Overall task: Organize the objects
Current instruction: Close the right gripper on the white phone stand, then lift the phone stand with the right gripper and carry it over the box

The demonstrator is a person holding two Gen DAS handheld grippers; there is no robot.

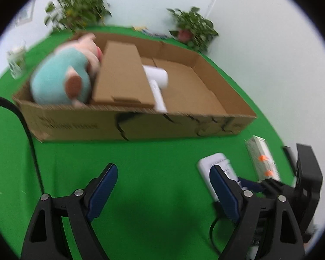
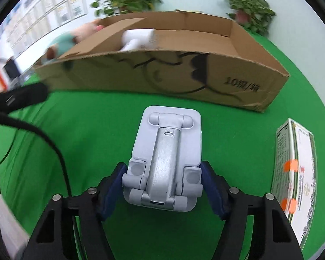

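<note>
1. The folding phone stand [image 2: 165, 158] lies flat on the green cloth [image 2: 110, 134], folded, in front of the cardboard box [image 2: 184, 75]. It sits between the fingers of the right gripper [image 2: 163, 187].
2. I judge that the stand is stiff, made of hard plastic with a metal-looking arm, and rather light. Its smooth sides may slip, and the hinges could open if it is lifted by the arm.
3. The best place to hold seems to be the two long side edges of the base, near the hinged end, where the blue pads [image 2: 212, 191] already stand.
4. The right gripper's pads are at both sides of the stand, touching or almost touching; whether they press it firmly, I cannot tell.
5. The left gripper [image 1: 162, 186] is wide apart and holds nothing, above the bare cloth.
6. Inside the box are a plush pig [image 1: 65, 75], a cardboard flap and a white hair dryer [image 1: 157, 82].
7. A printed carton [image 2: 296, 173] with orange dots lies just right of the stand.
</note>
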